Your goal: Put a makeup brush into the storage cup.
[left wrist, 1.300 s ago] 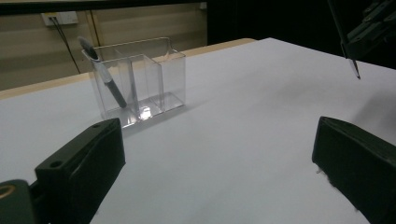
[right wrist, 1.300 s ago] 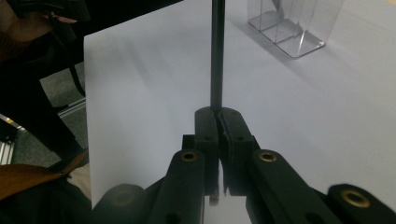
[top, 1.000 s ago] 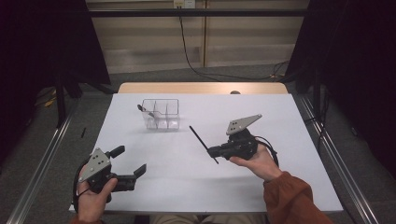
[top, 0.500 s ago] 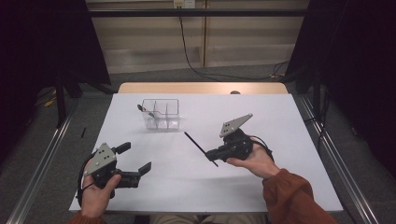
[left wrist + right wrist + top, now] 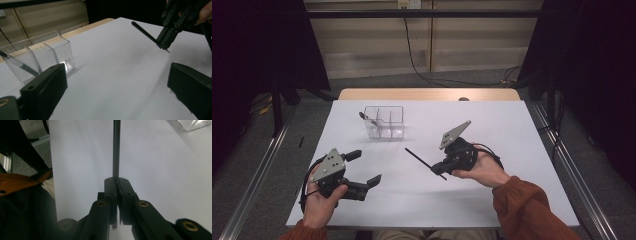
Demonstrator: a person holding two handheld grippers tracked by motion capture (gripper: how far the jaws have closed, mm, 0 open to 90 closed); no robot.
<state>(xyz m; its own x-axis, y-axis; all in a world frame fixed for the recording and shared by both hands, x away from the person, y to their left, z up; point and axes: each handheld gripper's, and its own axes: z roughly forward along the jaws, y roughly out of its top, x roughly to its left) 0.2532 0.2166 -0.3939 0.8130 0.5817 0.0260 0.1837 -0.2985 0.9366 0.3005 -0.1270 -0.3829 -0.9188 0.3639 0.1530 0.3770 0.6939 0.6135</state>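
R gripper [image 5: 438, 172] clamps black pen [image 5: 418, 159] near clear organizer [image 5: 384, 121]; L gripper [image 5: 364, 169] jaws wide, empty

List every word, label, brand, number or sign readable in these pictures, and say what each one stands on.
None: no text can be read in any view.
The black pen, the right gripper, the left gripper with its grey plate, the clear organizer and the white table bear no visible print.
The wall plate at the top of the high view is too small to tell.
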